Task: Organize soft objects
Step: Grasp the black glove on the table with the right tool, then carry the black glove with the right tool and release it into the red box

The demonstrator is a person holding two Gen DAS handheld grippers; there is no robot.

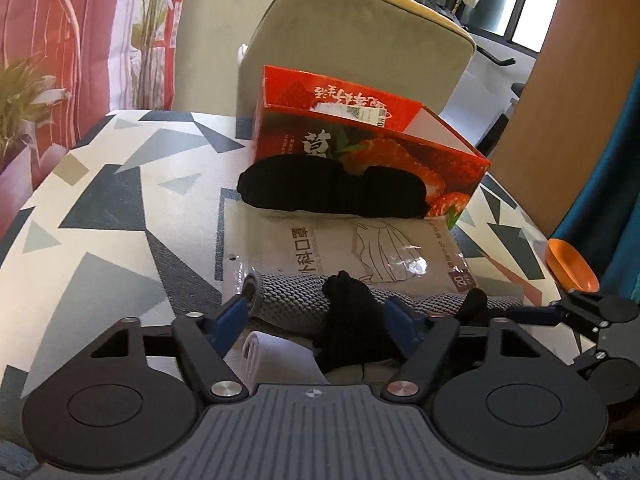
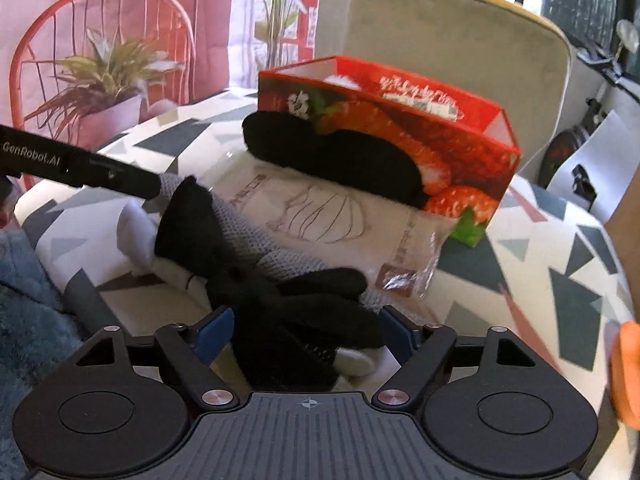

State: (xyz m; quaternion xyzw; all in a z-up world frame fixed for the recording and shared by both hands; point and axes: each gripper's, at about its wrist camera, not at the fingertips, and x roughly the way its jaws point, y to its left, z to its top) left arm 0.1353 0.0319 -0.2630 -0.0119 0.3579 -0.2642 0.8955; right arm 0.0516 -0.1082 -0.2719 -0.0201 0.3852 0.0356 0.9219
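Observation:
A black glove [image 1: 348, 312] [image 2: 320, 312] lies across a grey knit cloth [image 1: 292, 300] [image 2: 260, 240], with a folded white cloth [image 1: 276, 356] [image 2: 136, 232] beside it. My left gripper [image 1: 318, 320] is open around one end of the glove, its right pad close to the fabric. Over the glove's other end, the right gripper [image 2: 306, 332] is also open, and the glove fills most of the gap. Behind them a black soft piece [image 1: 332, 192] [image 2: 340, 160] leans on an open red strawberry box [image 1: 380, 148] [image 2: 400, 132]. A plastic mask packet [image 1: 360, 248] [image 2: 320, 208] lies flat in between.
The table [image 1: 100, 220] wears a geometric-print cover. A beige chair back [image 1: 360, 32] stands behind the box. An orange scoop [image 1: 568, 264] [image 2: 628, 372] sits at the right edge. Blue fluffy fabric [image 2: 24, 300] shows at the lower left, and potted plants stand beyond the table's left side.

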